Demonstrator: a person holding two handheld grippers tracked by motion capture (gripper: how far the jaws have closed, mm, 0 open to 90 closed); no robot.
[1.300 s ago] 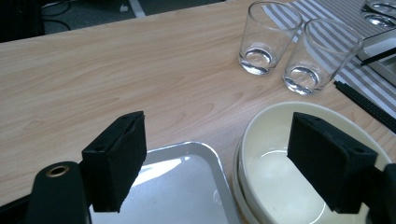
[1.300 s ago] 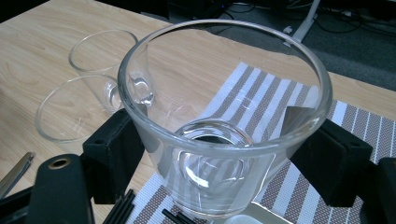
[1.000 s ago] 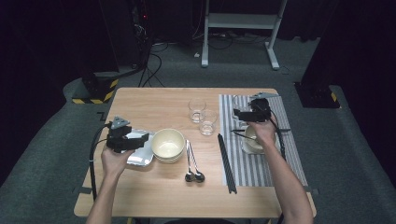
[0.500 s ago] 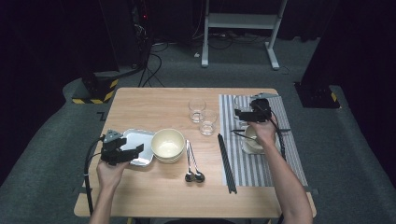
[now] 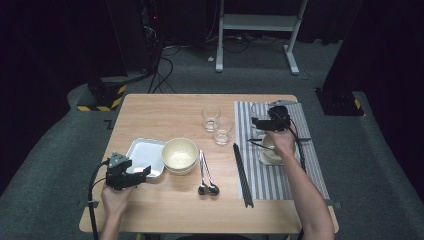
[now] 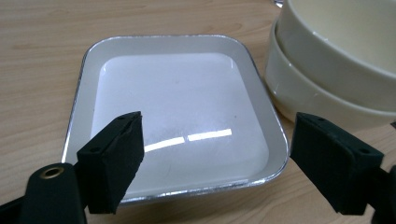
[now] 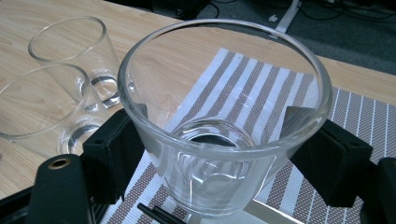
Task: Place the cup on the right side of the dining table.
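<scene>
Glass (image 7: 224, 126), empty, sits clamped in the right gripper (image 7: 219, 154) above the striped mat (image 7: 355, 126); left gripper (image 6: 215, 163) gapes wide before the bare tray (image 6: 182, 116).

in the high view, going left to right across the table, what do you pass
left gripper → tray → bowls → spoons → two glasses → chopsticks → striped mat → right gripper shut on a glass
</scene>
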